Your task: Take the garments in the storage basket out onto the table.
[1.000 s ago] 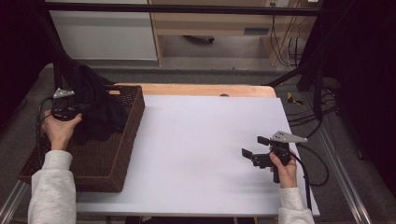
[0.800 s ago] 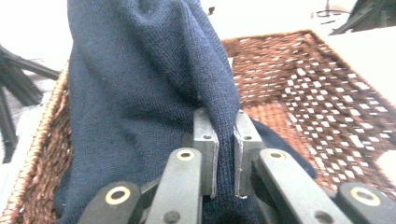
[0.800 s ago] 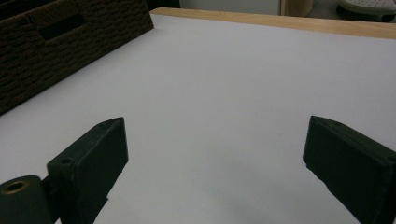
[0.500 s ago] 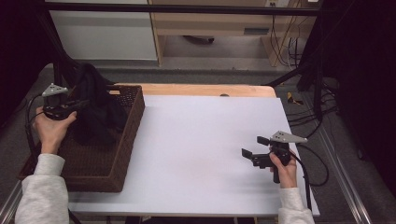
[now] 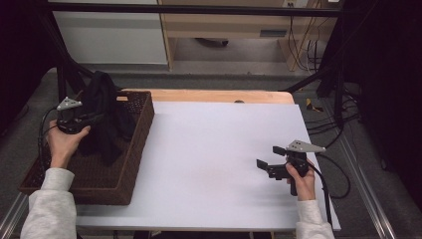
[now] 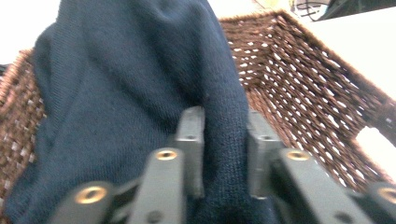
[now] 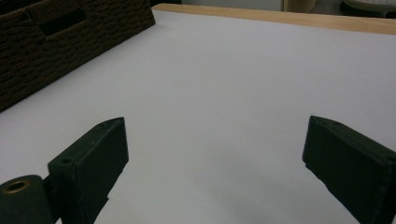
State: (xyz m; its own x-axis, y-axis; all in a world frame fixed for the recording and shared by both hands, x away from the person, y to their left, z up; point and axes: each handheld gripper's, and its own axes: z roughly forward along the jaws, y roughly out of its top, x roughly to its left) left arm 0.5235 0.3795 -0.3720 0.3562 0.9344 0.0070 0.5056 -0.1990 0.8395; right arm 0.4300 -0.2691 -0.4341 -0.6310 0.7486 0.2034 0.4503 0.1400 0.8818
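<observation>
A white table (image 5: 219, 149) takes up most of the high view, with a strip of bare wood along its far edge. At its left end stands a brown wicker basket (image 5: 127, 169), its woven walls close on both sides in the left gripper view. A dark navy knitted garment (image 5: 102, 117) is partly in the basket, bunched and raised above the rim near the far left corner, with its lower folds hanging down inside. The left gripper (image 6: 224, 154), held in the person's left hand (image 5: 62, 144) over the basket, has a fold of that garment between its jaws; the jaws have just been opening, and the fabric still fills the gap between them and touches both pads, so they grasp the garment only loosely. The right gripper (image 7: 215, 168) rests low over the bare table near its right front corner, in the person's right hand (image 5: 301, 181), well apart from the basket, jaws spread wide with nothing between them.
</observation>
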